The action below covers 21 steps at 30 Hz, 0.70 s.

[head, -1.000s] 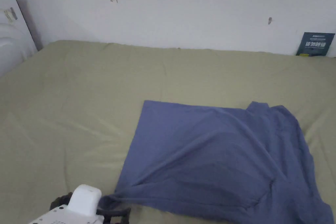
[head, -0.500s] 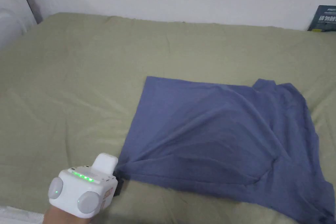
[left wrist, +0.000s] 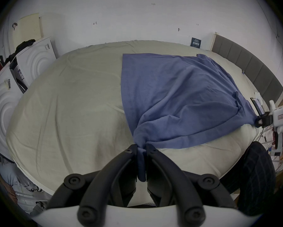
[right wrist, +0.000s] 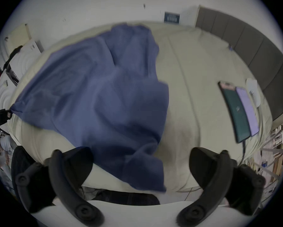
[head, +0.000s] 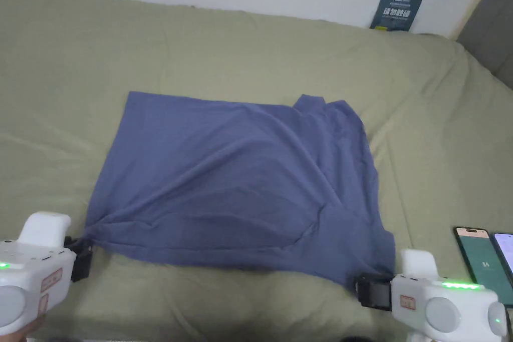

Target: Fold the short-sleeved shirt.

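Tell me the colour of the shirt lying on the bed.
The shirt is a plain muted blue, with no print or pattern visible. It shows best in the head view.

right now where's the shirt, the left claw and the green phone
shirt (head: 225, 183), head view, middle of the blue cloth
left claw (left wrist: 141, 150), left gripper view, midway between the tips pinching the shirt corner
green phone (right wrist: 235, 111), right gripper view, middle of its screen

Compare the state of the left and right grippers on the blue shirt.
The left gripper has its jaws shut on a bunched corner of the blue short-sleeved shirt; the right gripper has jaws wide apart, fabric lying loose between them. Both sit at the shirt's near edge on the olive-green bedsheet.
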Tool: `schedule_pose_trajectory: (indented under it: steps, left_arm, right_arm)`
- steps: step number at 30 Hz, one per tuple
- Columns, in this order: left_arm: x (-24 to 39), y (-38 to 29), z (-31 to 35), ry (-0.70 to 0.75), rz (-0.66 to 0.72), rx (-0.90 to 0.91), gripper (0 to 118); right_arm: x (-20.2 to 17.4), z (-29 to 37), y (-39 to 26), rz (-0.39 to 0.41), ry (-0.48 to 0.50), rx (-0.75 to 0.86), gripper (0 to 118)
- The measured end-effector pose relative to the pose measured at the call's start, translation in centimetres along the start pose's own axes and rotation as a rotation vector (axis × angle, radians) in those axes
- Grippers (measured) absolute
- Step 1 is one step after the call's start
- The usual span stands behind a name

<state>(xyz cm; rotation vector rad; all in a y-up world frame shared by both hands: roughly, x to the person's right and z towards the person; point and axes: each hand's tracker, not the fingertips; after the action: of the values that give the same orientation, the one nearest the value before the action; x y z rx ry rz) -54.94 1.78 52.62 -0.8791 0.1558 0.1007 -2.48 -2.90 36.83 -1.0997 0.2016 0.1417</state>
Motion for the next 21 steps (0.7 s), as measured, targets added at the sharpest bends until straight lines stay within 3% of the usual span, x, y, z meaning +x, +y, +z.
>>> schedule_pose_trajectory:
  steps: [1,2,3,5,7,11,12,15,18,21]
  left_arm:
    - [0.1,0.0,0.0,-0.002,0.001,-0.001,8]
    - [-0.1,0.0,-0.1,0.001,0.001,-0.009,8]
    - [-0.4,0.0,-0.3,0.019,-0.014,-0.024,8]
    - [-0.6,0.0,-0.2,0.026,-0.019,-0.030,7]
    - [-0.9,0.3,0.2,-0.010,0.013,-0.046,7]
    - [-1.5,2.0,0.5,-0.007,-0.042,-0.063,7]
    - [-1.5,2.8,0.8,-0.009,-0.048,-0.065,7]
    - [-2.2,7.1,0.9,-0.035,-0.075,-0.101,7]
    - [-3.1,11.2,-1.4,-0.105,-0.072,-0.203,7]
    - [-3.3,16.3,-5.0,-0.098,-0.061,-0.252,7]
  right_arm:
    - [0.4,-0.4,-0.2,-0.028,0.039,-0.022,69]
    - [0.9,-0.1,-0.3,-0.078,0.082,0.006,40]
    - [1.0,0.9,-0.3,-0.105,0.050,0.050,5]
    - [0.9,2.4,0.0,-0.113,0.119,0.081,5]
    - [0.9,3.7,0.3,-0.094,0.091,0.103,5]
    - [1.6,6.3,2.9,-0.113,0.150,0.123,5]
    - [1.5,6.4,4.5,-0.070,0.184,0.105,5]
    - [2.1,7.5,9.2,-0.057,0.230,0.075,5]
    - [2.5,9.3,14.0,-0.068,0.246,0.080,5]
    - [3.0,6.5,20.2,-0.085,0.243,0.030,5]
